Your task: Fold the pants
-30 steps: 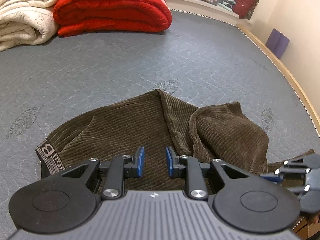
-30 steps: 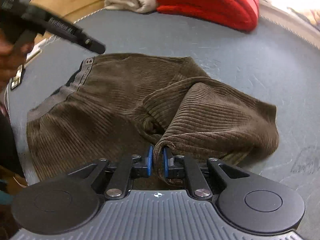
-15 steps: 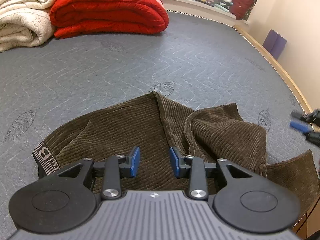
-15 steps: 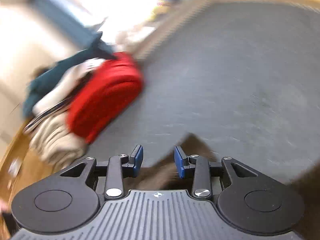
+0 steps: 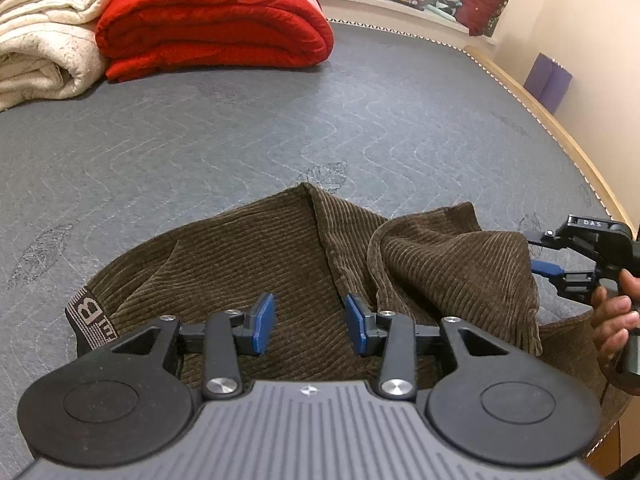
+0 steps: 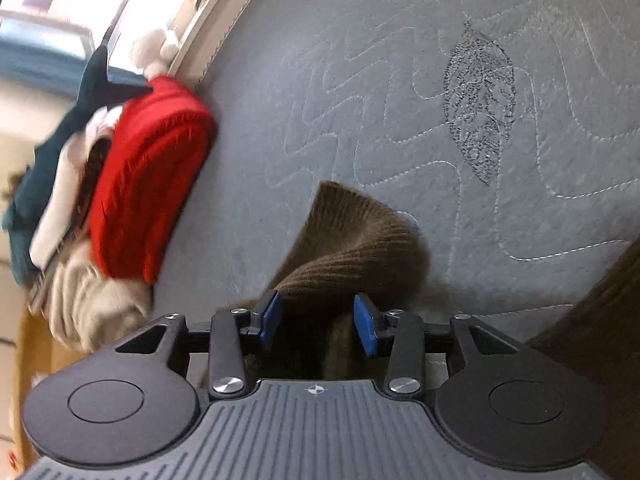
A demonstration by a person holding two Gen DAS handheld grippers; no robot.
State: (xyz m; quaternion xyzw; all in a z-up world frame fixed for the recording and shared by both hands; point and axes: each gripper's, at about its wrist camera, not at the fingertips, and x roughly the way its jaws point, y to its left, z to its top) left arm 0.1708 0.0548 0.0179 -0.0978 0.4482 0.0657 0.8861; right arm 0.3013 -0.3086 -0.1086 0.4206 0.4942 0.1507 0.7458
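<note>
Brown corduroy identifies the pants [image 5: 248, 264]; we find them bunched on the grey quilted mattress [image 5: 280, 128], filling the near half of the left wrist view from 8 to 4 o'clock. The waistband [image 5: 90, 316], marked with a letter B, lies at 8 o'clock, and one leg [image 5: 452, 264] is doubled over the body at 3 o'clock, so we judge the fold unfinished.

The left gripper [image 5: 310, 324] hangs over the middle of the cloth with its blue pads spread and nothing between them. We read this as a stand-off position that leaves room to pick a grasp point.

The right gripper [image 6: 318, 322] is rolled sideways at the leg end. Its pads are also spread, and a ridge of corduroy sits in the gap. Whether the pads touch the cloth we cannot tell. We judge this placement as preparation to take the hem.

A red blanket [image 5: 212, 20] and a cream blanket [image 5: 44, 40] lie folded at 11 o'clock, well apart from the pants.
</note>
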